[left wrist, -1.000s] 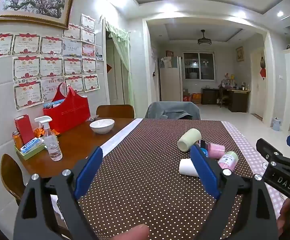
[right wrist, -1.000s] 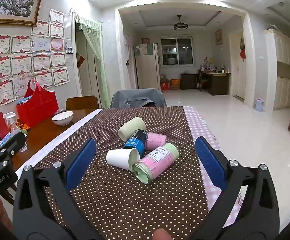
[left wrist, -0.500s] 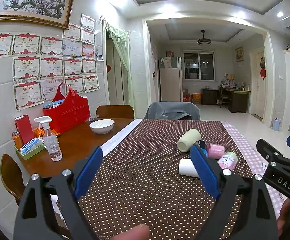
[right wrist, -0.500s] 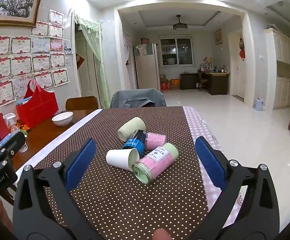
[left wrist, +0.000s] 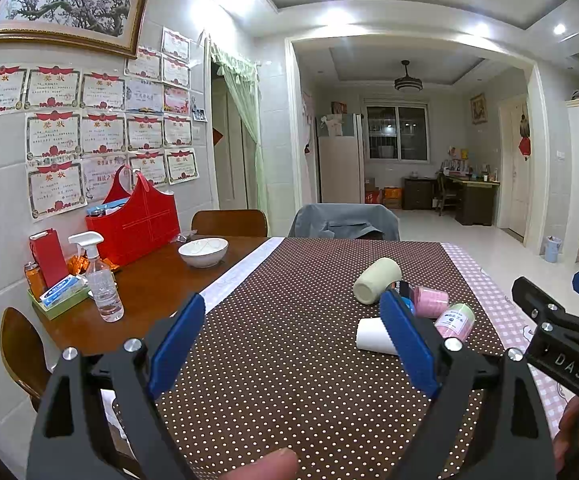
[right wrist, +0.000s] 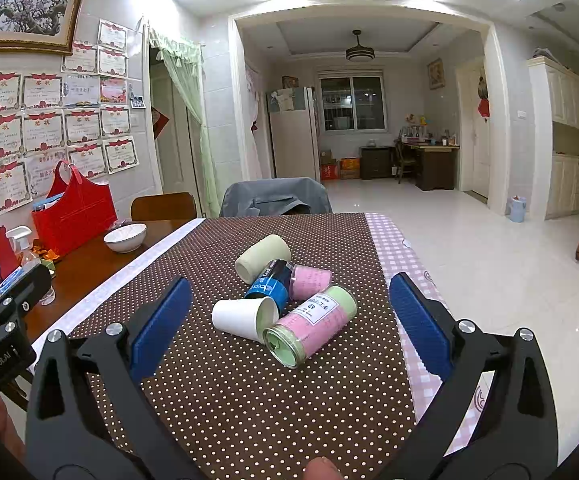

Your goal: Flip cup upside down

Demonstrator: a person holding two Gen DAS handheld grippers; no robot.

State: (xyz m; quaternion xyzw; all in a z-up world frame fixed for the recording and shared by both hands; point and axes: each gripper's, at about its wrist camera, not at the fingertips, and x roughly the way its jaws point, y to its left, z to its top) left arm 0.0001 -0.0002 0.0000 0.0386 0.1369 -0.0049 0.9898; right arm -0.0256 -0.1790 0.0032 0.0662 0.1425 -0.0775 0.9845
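Note:
Several cups lie on their sides in a cluster on the brown dotted tablecloth [right wrist: 249,400]: a white paper cup [right wrist: 243,319], a pink-and-green cup [right wrist: 313,326], a blue cup [right wrist: 267,286], a small pink cup [right wrist: 311,281] and a pale green cup [right wrist: 263,258]. My right gripper [right wrist: 291,326] is open and empty, its jaws wide on either side of the cluster, short of it. My left gripper [left wrist: 291,346] is open and empty, to the left of the cups; its right finger hides part of the white cup [left wrist: 373,334]. The pale green cup [left wrist: 377,280] shows beyond it.
A white bowl [left wrist: 203,251], a spray bottle [left wrist: 99,280], a red bag [left wrist: 133,220] and a small tray of boxes [left wrist: 59,296] stand on the bare wood at the left. Chairs [left wrist: 345,222] stand at the far end. The table's right edge carries a pink checked cloth [right wrist: 401,264].

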